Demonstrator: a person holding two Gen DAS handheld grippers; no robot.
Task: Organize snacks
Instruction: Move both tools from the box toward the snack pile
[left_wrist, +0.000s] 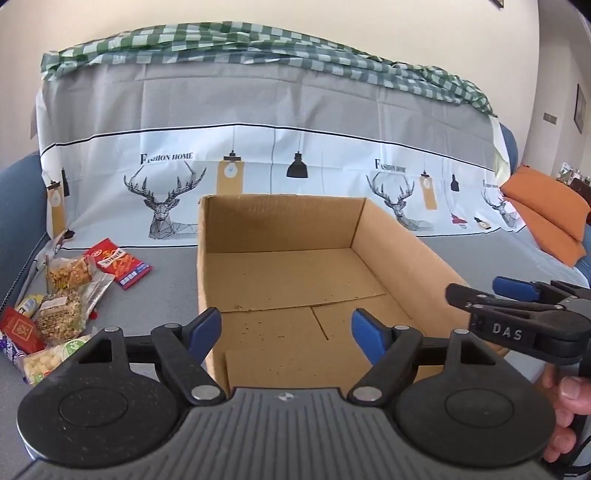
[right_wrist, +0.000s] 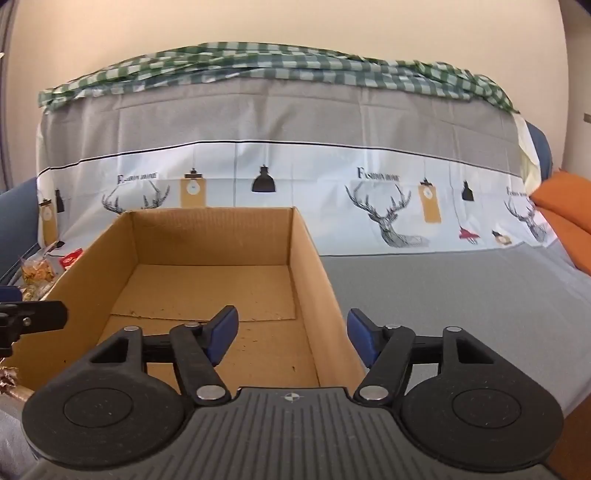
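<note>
An empty cardboard box (left_wrist: 277, 221) stands open on the grey sheet. Left of it lie several snack packets: a red packet (left_wrist: 118, 264), a bag of peanuts (left_wrist: 70, 275), a seed bar bag (left_wrist: 61, 314) and a puffed snack bag (left_wrist: 48, 360). My left gripper (left_wrist: 287, 332) hangs open over the box's near left corner, with nothing held. My right gripper (right_wrist: 293, 336) is open too, its fingers on either side of the box's (right_wrist: 210, 236) right wall without pressing it. From the left wrist view the right gripper (left_wrist: 484, 291) shows at the box's right side.
A deer-print cloth (left_wrist: 258, 173) with a green checked cloth (left_wrist: 258, 40) on top covers the sofa back. An orange cushion (left_wrist: 546, 218) lies far right. Bare grey sheet (right_wrist: 461, 295) stretches right of the box. A hand (left_wrist: 569, 406) grips the right gripper's handle.
</note>
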